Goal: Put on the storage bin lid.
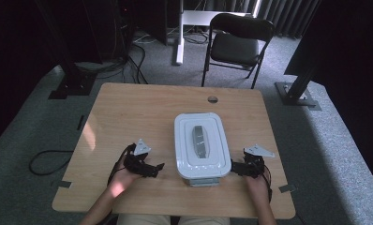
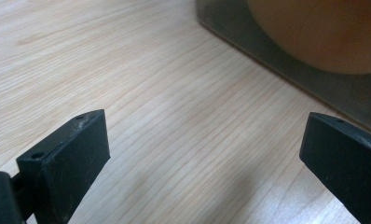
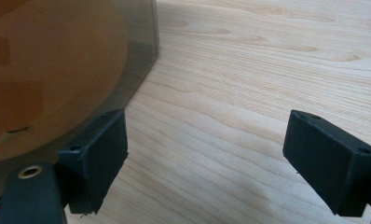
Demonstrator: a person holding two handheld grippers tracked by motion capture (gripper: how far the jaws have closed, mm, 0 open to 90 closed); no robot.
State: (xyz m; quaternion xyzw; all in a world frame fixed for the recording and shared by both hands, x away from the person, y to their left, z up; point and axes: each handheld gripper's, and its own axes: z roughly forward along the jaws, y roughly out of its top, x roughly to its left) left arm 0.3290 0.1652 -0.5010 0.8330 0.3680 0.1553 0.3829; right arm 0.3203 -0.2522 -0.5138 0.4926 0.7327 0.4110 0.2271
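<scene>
No text, label, brand, number or sign can be read: nothing on the box (image 1: pixel 202 145), nothing on the counter (image 1: pixel 142 108).

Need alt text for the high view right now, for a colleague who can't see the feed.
A white lidded container sits on a wooden table, with the left gripper and right gripper flanking its near end, both held low by a person's hands. A black folding chair stands beyond the table.

I'm looking at a lab: black curtains (image 1: pixel 287 14), grey carpet (image 1: pixel 34 122), metal rig stands (image 1: pixel 299 86), loose cables (image 1: pixel 44 161), a folding chair (image 1: pixel 236 42).
</scene>
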